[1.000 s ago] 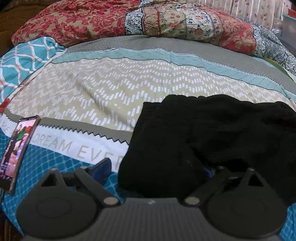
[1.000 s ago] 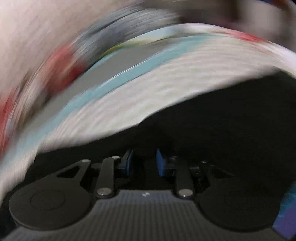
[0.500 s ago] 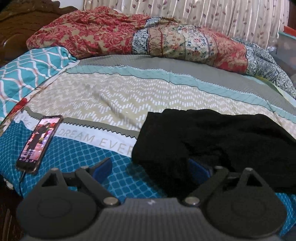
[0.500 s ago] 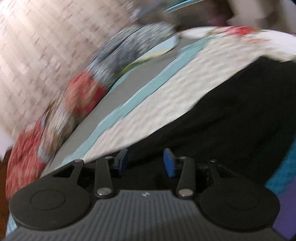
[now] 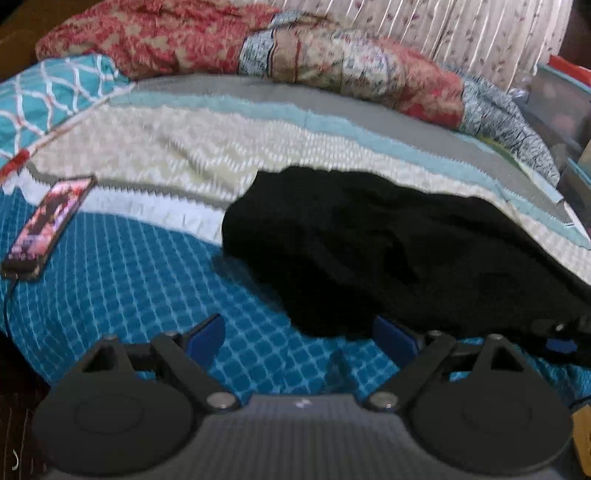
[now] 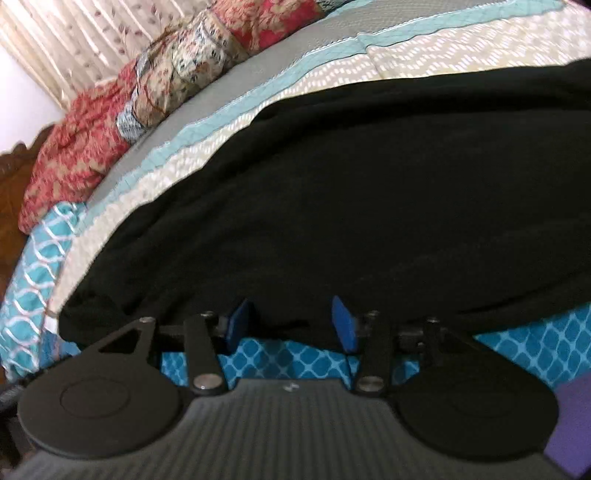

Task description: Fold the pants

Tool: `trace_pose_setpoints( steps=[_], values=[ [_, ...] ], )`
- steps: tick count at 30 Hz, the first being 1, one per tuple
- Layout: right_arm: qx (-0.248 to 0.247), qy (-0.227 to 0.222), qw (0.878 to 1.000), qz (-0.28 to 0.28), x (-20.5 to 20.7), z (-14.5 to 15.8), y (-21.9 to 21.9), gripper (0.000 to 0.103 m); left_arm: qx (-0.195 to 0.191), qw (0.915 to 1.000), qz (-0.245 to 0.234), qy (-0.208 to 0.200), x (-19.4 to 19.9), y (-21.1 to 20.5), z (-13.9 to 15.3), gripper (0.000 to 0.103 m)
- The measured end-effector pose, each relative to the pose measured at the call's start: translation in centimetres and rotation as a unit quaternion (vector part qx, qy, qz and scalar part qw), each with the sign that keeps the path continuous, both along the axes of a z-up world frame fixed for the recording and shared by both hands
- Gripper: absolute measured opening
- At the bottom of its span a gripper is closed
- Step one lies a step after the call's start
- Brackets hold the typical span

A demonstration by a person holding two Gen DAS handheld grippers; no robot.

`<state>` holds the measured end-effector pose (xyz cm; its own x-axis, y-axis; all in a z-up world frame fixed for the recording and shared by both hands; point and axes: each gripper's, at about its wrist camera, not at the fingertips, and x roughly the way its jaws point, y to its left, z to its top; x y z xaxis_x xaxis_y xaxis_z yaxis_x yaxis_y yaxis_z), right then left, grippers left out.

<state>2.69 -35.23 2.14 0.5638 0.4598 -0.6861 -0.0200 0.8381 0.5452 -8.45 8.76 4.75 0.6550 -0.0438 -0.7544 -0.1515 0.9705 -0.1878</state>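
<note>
Black pants (image 5: 369,251) lie bunched on the patterned bedspread (image 5: 129,288); in the right wrist view the pants (image 6: 351,192) fill most of the picture. My left gripper (image 5: 299,338) hangs over the blue part of the bedspread just short of the pants' near edge. Its jaws are wide and closing a little, with only bedspread between them. My right gripper (image 6: 291,325) is at the pants' near hem. Its jaws are opening, the hem lies between the blue pads (image 6: 343,325), and neither pad presses on it.
A lit phone (image 5: 48,225) with a cable lies at the bed's left edge. A red floral quilt (image 5: 258,48) is heaped along the far side below a curtain (image 5: 480,33). A teal pillow (image 5: 48,96) lies far left and plastic containers (image 5: 565,110) stand at the right.
My left gripper has drawn back off the pants, so its right finger no longer touches the cloth. My right gripper has swung along the hem and its jaws have widened off the fabric.
</note>
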Motion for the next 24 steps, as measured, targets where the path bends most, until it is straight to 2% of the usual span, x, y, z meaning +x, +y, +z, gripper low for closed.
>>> trace_pose_setpoints(
  steps=[2, 4, 9, 12, 14, 18, 22, 24],
  values=[
    [0.012, -0.005, 1.0, -0.013, -0.1, 0.9, -1.3, 0.053, -0.009, 0.9999, 0.003, -0.003, 0.0, 0.3, 0.3, 0.087],
    [0.022, -0.025, 0.999, -0.039, -0.7, 1.7, -3.6, 0.053, -0.016, 0.9996, 0.002, -0.024, -0.1, 0.7, 1.3, 0.087],
    [0.03, -0.044, 0.987, -0.149, -3.4, 2.2, -10.4, 0.053, -0.017, 0.9966, -0.018, -0.079, 1.4, 0.3, 4.1, 0.087],
    [0.035, -0.073, 0.971, -0.227, -6.0, 2.2, -15.3, 0.053, 0.001, 0.9964, -0.037, -0.077, 3.7, -1.4, 4.5, 0.087],
    [0.041, -0.093, 0.954, -0.283, -7.8, 1.8, -18.6, 0.053, 0.01, 0.9965, -0.048, -0.068, 5.2, -2.9, 4.3, 0.087],
    [0.054, -0.103, 0.918, -0.379, -10.4, 0.1, -24.0, 0.054, 0.014, 0.9982, -0.052, -0.026, 7.4, -5.9, 3.1, 0.087],
    [0.064, -0.114, 0.889, -0.439, -11.2, -1.9, -28.4, 0.059, 0.014, 0.9976, -0.068, 0.006, 8.1, -8.4, 2.2, 0.087],
    [0.062, -0.124, 0.882, -0.45, -10.4, -2.6, -29.4, 0.069, 0.029, 0.9965, -0.077, 0.015, 8.3, -9.5, 2.1, 0.087]
  ],
)
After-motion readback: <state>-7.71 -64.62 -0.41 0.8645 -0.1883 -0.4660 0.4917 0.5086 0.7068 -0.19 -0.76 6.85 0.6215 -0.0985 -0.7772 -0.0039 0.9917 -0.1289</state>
